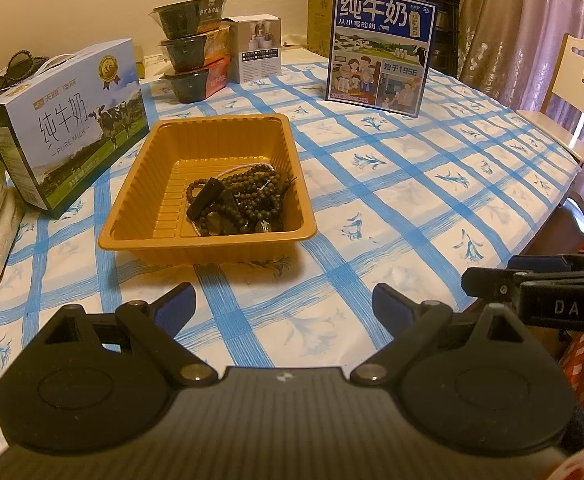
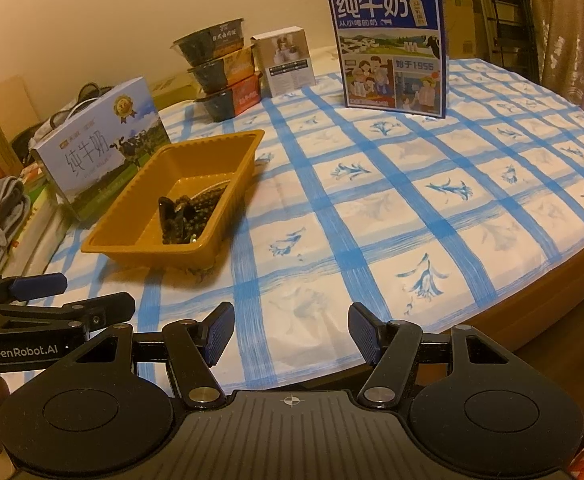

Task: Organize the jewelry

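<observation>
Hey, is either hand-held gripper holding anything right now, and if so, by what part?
Nothing is held. The left hand-held gripper and right hand-held gripper are both open over the tablecloth; the beads lie in the tray.

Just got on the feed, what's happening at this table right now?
A person holds a gripper in each hand above a checked tablecloth. The left gripper and the right gripper are both open and hold nothing. Ahead of them sits an orange plastic tray with a tangled pile of dark bead strings heaped toward one end. Nothing from the pile is in either gripper or out on the cloth. Milk cartons and stacked food bowls stand around the tray.
</observation>
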Demonstrator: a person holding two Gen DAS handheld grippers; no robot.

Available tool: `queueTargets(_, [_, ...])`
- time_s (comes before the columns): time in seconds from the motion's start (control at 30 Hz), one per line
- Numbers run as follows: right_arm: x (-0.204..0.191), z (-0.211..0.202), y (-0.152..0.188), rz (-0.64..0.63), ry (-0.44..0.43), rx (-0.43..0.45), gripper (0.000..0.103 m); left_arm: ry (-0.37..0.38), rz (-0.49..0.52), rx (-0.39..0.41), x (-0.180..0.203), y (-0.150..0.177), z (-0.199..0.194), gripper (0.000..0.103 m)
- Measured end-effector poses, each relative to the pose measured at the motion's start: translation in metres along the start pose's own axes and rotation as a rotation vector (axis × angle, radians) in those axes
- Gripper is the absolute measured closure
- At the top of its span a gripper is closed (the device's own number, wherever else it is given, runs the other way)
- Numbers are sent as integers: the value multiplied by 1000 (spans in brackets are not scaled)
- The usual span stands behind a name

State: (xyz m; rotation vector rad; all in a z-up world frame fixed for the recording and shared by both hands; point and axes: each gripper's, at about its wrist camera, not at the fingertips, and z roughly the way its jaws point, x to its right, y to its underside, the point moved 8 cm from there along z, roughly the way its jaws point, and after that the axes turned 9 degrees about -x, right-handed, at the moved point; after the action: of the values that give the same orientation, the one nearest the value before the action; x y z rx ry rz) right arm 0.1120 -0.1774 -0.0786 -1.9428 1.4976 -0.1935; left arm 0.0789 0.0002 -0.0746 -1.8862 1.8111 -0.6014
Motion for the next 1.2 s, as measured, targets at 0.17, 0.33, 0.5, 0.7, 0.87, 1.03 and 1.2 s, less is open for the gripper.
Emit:
queueTargets(0.17, [1,-1,-1,0,0,1,40,1,1,0,0,0,0,9])
queueTargets(0.33, [1,0,-1,-1,0,0,40,1,0,0,0,0,0,9])
queueTargets(0.5, [1,0,-1,0,0,1,40,1,0,-1,0,0,0,9])
queueTargets(0.7, [0,1,-1,0,0,-1,40,1,0,-1,-1,0,1,9])
queueTargets(0.87, [0,1,-1,0,-1,-1,40,2,0,-2,-1,0,2,9])
queueTargets(1.03, [0,3,-2,1,2,-3,40,3,-1,-6,1,1,3,9])
queueTargets(1.2, [1,2,-2,1,2,-4,40,5,-5,-12,1,1,6,9])
